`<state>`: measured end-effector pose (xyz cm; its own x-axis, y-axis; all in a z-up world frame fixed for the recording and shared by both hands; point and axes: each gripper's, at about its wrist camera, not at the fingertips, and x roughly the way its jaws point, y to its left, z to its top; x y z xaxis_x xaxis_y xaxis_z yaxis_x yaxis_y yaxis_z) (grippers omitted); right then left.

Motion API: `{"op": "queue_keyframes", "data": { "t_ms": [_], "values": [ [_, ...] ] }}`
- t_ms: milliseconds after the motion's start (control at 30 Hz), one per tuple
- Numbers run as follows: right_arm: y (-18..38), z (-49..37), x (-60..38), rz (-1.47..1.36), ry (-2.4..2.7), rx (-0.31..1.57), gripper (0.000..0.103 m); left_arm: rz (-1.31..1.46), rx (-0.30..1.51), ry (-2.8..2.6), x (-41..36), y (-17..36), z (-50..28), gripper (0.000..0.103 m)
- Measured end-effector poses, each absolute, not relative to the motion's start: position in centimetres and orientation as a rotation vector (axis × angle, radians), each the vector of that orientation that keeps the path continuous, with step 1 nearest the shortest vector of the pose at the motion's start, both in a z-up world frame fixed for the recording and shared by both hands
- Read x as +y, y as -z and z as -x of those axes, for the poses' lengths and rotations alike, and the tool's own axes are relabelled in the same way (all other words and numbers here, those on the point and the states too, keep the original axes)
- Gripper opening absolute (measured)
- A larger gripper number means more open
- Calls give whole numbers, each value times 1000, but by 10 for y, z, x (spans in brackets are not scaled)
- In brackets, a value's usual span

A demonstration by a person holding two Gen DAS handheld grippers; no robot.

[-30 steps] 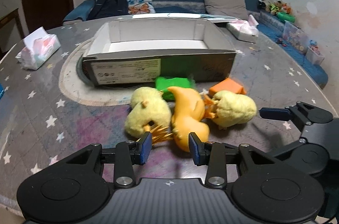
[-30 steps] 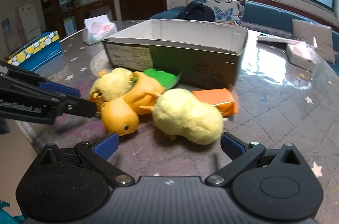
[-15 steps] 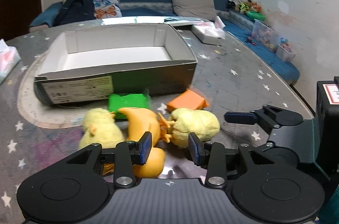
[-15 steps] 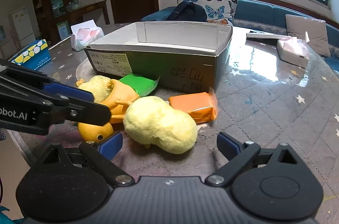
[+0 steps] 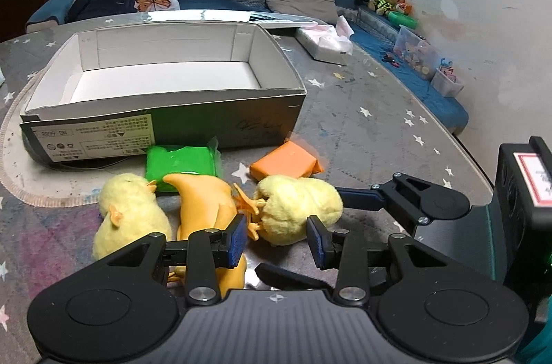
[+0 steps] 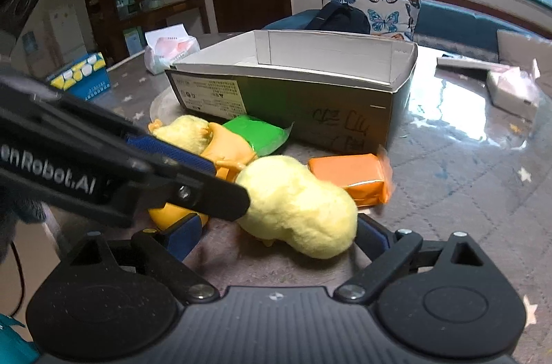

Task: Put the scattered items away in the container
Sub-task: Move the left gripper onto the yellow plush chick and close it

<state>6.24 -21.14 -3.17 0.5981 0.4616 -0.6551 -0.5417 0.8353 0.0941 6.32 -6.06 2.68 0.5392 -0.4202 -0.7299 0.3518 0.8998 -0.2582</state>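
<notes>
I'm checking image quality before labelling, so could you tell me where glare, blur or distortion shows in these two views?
Right wrist view: window glare washes out the table at right, and the orange packet has a smeared right edge. Left wrist view: fisheye bends the cardboard box, while the toys stay sharp.

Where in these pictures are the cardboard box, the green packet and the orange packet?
cardboard box point(image 5: 220, 126): left wrist view, on its dark front wall.
green packet point(image 5: 179, 162): left wrist view, middle of its top face.
orange packet point(image 6: 348, 172): right wrist view, middle of its top face.
</notes>
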Motion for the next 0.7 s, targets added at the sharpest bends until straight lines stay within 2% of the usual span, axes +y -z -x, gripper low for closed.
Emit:
{"op": "queue_keyframes", "data": {
  "t_ms": [167, 433, 700],
  "values": [
    [29, -55, -215, 121, -599, 733, 95, 69, 879, 465, -63, -28, -64, 44],
    [21, -26, -224, 145, -669, 725, 92, 71, 882, 464, -61, -25, -67, 42],
    [21, -42, -229, 187, -608, 712, 92, 74, 895, 473, -64, -24, -66, 42]
  ]
}}
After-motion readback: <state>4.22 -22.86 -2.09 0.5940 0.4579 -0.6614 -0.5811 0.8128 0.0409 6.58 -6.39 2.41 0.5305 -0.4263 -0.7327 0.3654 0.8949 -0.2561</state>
